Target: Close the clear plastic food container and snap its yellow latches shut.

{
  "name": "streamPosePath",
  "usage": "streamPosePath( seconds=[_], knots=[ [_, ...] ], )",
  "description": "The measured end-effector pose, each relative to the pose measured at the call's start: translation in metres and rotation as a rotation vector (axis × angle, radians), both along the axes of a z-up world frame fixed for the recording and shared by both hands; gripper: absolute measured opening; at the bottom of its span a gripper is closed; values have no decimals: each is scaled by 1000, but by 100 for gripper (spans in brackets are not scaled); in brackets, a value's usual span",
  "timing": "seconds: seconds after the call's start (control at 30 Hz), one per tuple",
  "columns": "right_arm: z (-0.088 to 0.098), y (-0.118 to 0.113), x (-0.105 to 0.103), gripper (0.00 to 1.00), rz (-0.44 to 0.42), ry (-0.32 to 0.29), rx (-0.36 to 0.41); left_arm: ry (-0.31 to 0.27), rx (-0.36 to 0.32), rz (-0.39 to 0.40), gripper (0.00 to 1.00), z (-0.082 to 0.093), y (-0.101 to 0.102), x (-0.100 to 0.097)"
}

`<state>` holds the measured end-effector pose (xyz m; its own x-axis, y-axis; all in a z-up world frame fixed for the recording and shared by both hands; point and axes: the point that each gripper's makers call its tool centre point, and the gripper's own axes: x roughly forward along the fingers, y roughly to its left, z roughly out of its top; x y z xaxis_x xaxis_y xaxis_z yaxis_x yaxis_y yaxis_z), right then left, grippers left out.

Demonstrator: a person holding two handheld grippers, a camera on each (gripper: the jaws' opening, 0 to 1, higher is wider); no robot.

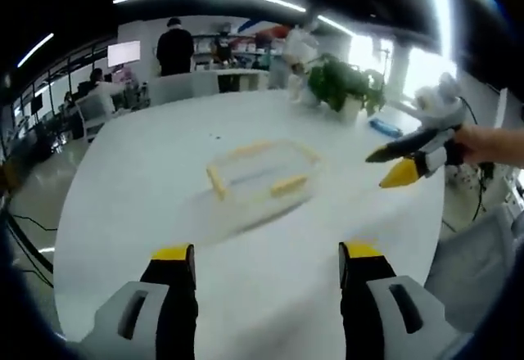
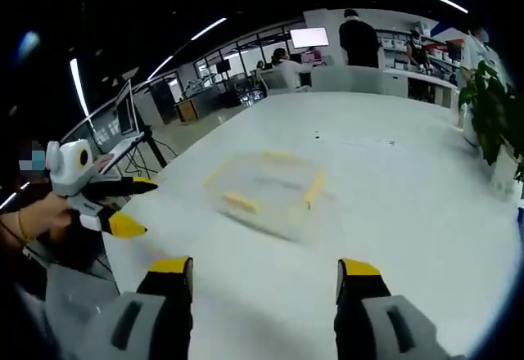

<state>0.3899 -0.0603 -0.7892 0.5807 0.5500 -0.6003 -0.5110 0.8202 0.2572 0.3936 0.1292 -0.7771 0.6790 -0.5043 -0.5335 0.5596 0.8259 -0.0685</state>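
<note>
Container point(image 1: 262, 173) sits mid-table point(image 1: 147, 164), clear-bodied with yellow latches point(image 1: 288, 185), apart from both tools; left gripper point(image 1: 266, 254) and right gripper point(image 2: 266, 268) hover empty, jaws spread, seemingly flanking it for approach.

Left gripper point(image 1: 266, 254) jaws apart, right gripper point(image 2: 266, 267) jaws apart

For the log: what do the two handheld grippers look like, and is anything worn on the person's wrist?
Both grippers have black jaws with yellow tips on light grey housings. The right gripper, seen in the left gripper view, tapers to pointed jaws from a white body. The left gripper looks the same, with a rounded white head. A thin bracelet circles that wrist.
</note>
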Motion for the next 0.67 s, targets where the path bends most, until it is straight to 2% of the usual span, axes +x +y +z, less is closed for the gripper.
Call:
streamPosePath(
  seconds=[0.3, 0.67],
  knots=[
    [3, 0, -15, 71, -2, -1, 16, 15, -35, 4, 70, 1, 1, -10],
    [1, 2, -25, 71, 8, 7, 27, 22, -58, 19, 70, 2, 3, -13]
  ],
)
